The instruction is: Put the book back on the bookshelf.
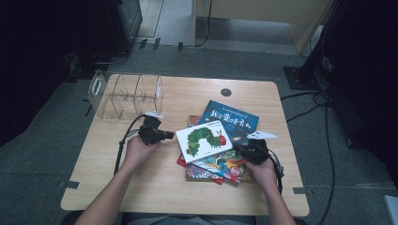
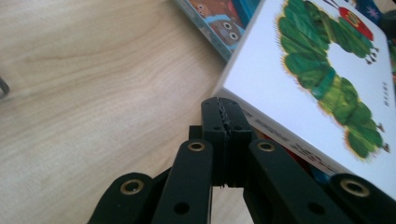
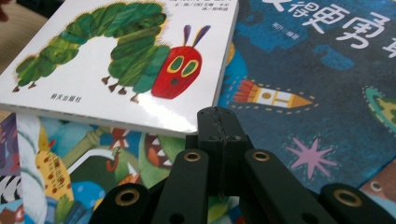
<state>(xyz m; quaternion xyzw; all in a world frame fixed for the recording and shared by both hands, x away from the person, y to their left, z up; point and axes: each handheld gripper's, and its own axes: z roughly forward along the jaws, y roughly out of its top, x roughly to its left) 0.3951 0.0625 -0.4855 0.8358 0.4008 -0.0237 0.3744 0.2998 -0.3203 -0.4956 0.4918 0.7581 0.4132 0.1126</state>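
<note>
A white caterpillar picture book [image 1: 203, 140] is seen on top of a loose pile of picture books on the wooden surface [image 1: 155, 187], lying askew with its left corner jutting out over the bare wood. Directly beneath it, toward the far right, a dark blue book with white Chinese characters [image 1: 230, 120] is spread, and a colourful animal-illustrated book [image 1: 224, 165] is exposed at the near side; a red-edged book [image 1: 187, 165] is glimpsed at the bottom of the pile. The left claw [image 1: 165, 135] is held just beside the white book's left edge, its jaws pressed together with nothing between them; in the left gripper view the tips [image 2: 223, 114] are found right at the book's near corner [image 2: 299, 88], and whether they touch it cannot be told. The right claw [image 1: 238, 149] is likewise pressed shut and empty, placed over the pile at the white book's right edge [image 3: 116, 60]. At the far left corner of the surface a clear plastic divided rack [image 1: 124, 95] stands upright, well apart from the books, and its compartments are seen to hold nothing. A small dark round grommet [image 1: 226, 92] is set in the wood near the far edge.
</note>
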